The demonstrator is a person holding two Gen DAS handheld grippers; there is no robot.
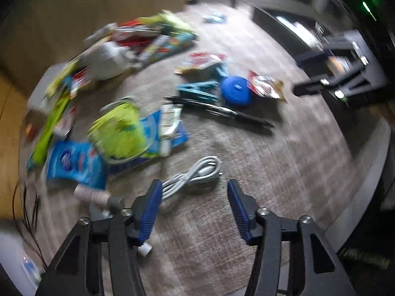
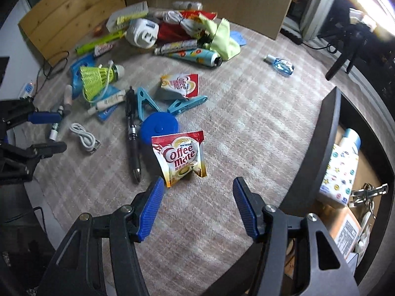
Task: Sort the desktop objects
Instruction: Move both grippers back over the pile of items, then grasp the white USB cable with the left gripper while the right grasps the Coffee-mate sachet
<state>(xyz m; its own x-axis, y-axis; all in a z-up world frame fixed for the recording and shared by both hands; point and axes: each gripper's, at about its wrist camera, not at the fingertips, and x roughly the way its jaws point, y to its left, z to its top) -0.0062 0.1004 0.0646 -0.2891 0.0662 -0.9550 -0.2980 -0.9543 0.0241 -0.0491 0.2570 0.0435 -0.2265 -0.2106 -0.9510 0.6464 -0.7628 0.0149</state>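
Coffee Mate sachet (image 2: 181, 159) lies flat on the mat, just beyond my right gripper (image 2: 198, 188), long axis running near-to-far, top edge pointing far, touching the blue round lid (image 2: 159, 127) behind it. Right jaws spread wide, empty; the left pad's tip sits just beside the sachet's near-left corner, contact I cannot tell. White coiled cable (image 1: 195, 175) lies just past my left gripper (image 1: 195, 192), its long axis slanting near-left to far-right, the near end running behind the left pad. Left jaws released, wide, gripping nothing. Black pen (image 2: 132, 135) lies left of the sachet, lengthwise near-to-far.
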